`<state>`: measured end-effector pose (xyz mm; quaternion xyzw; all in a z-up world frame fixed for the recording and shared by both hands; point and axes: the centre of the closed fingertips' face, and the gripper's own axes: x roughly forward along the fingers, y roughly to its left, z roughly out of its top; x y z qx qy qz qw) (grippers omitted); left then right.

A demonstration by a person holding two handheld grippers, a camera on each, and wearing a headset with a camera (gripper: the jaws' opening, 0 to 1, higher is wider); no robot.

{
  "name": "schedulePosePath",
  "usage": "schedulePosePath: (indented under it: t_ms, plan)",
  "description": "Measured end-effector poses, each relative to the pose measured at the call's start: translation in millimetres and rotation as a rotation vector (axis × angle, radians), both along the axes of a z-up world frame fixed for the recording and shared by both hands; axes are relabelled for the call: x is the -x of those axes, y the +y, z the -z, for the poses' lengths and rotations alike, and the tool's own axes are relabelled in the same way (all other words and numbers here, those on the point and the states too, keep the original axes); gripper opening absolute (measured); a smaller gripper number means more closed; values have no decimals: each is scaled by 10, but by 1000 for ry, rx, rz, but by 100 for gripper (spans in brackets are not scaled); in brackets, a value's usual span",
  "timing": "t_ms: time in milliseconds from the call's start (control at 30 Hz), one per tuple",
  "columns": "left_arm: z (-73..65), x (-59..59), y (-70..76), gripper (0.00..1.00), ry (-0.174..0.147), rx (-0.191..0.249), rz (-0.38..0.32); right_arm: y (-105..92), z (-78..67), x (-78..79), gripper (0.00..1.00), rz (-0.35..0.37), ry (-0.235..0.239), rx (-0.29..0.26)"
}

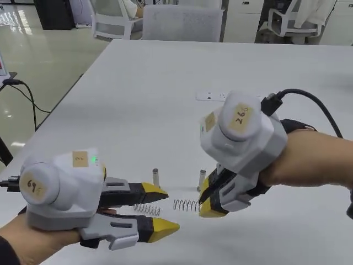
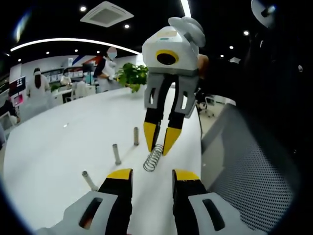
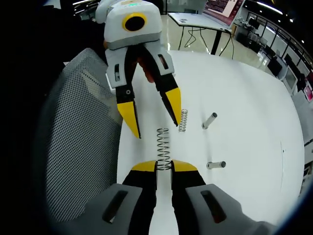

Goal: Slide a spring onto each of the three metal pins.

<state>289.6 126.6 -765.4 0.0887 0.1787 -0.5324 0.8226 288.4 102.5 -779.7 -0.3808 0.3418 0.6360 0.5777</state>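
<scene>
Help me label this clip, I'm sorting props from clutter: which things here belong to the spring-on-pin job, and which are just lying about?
Job in hand: thin coiled metal spring held by the right gripper; second coiled metal spring lying loose; three short grey metal pins; open left gripper.

Lying about: flat white oblong block farther up the white table; grey mesh chair.

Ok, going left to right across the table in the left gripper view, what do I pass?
Nearest pin → middle pin → far pin → spring, held by the right gripper → mesh chair back.
</scene>
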Motion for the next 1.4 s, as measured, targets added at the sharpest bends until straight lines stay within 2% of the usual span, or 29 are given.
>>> schedulePosePath:
  t_ms: [467, 800, 867, 1033, 1267, 1400]
  plan:
    - [-38, 80, -128, 12, -3, 20, 49, 31, -27, 72, 7, -86, -31, -3]
    - [-44, 59, -124, 4, -15, 19, 42, 41, -31, 94, 7, -111, -40, -8]
    - [-54, 59, -130, 4, -26, 21, 47, 37, -32, 91, 7, -113, -42, -8]
    - [-65, 54, -134, 3, -30, 28, 47, 33, -44, 79, 8, -109, -48, -16]
    - [-69, 63, -128, 2, -14, 44, 49, 43, -44, 73, 8, -85, -25, -25]
    - [-92, 65, -124, 2, -14, 53, 48, 41, -18, 68, 13, -69, -12, -30]
